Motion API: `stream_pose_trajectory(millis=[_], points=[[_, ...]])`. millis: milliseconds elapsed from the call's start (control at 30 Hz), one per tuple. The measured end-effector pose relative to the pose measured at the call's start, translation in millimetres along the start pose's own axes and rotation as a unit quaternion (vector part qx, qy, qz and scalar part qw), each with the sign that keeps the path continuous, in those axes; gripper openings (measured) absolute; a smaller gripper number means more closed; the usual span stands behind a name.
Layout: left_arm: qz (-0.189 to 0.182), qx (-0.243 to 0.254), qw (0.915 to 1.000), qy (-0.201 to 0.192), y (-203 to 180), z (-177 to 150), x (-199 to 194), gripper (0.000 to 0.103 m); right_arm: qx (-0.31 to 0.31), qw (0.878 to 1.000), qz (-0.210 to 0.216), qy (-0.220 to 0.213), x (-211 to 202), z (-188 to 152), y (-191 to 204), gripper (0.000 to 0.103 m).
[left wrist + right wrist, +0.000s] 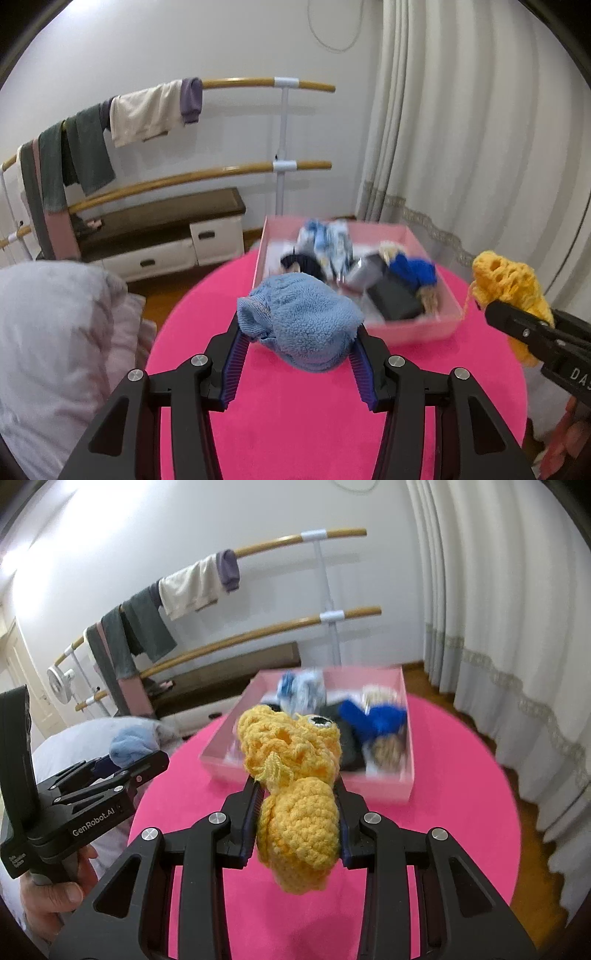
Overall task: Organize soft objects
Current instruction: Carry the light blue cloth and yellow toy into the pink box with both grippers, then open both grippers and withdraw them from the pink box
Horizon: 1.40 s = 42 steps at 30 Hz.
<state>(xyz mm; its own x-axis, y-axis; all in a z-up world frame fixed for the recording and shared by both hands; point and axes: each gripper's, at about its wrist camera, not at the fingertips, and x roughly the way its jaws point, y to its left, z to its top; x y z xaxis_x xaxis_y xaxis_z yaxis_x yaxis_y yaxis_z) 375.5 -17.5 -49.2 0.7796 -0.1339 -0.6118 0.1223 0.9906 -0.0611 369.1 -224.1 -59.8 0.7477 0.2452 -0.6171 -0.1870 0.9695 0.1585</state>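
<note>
Left gripper pinches a light-blue fleece cloth between its purple-padded fingers; the cloth bulges up past the tips and sags between them, held above the round pink table. Right gripper clamps a yellow crochet toy with a black-and-white eye; the body fills the gap between the fingers, the head sticks out beyond the tips, the lower end hangs below. Both are lifted just short of the pink box, which holds a blue knit item, a blue-white patterned cloth and dark pieces, blurred. Writing: "GenRobot.AI" on the left gripper body, "DA" cut off on the right one.
</note>
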Motion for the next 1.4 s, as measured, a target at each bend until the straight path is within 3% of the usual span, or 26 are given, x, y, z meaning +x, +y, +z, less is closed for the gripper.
stream_pose_trajectory(millis=[367, 567, 900, 1167, 1233, 1333, 1400], points=[[0.005, 0.015, 0.9992, -0.038, -16, 75, 40, 0.047, -0.008, 0.999, -0.002, -0.034, 15, 88, -5, 0.032], [0.001, 0.013, 0.999, -0.044, -20, 99, 64, 0.048, -0.006, 0.999, -0.005, -0.032, 35, 117, -11, 0.032], [-0.006, -0.006, 0.9999, 0.007, -1, 150, 150, 0.048, 0.003, 0.999, -0.018, 0.048, 123, 141, -35, 0.032], [-0.002, 0.002, 0.9986, 0.053, -10, 187, 231, 0.051, 0.014, 0.994, -0.027, 0.104, 176, 141, -54, 0.033], [0.0, 0.006, 0.998, 0.063, -14, 198, 252, 0.053, 0.02, 0.993, -0.03, 0.115, 184, 139, -59, 0.034], [0.008, 0.012, 0.9967, 0.079, -22, 208, 280, 0.07, 0.038, 0.991, -0.03, 0.123, 192, 135, -69, 0.042], [0.015, 0.012, 0.9965, 0.081, -25, 214, 291, 0.087, 0.048, 0.99, -0.035, 0.126, 195, 132, -77, 0.046]])
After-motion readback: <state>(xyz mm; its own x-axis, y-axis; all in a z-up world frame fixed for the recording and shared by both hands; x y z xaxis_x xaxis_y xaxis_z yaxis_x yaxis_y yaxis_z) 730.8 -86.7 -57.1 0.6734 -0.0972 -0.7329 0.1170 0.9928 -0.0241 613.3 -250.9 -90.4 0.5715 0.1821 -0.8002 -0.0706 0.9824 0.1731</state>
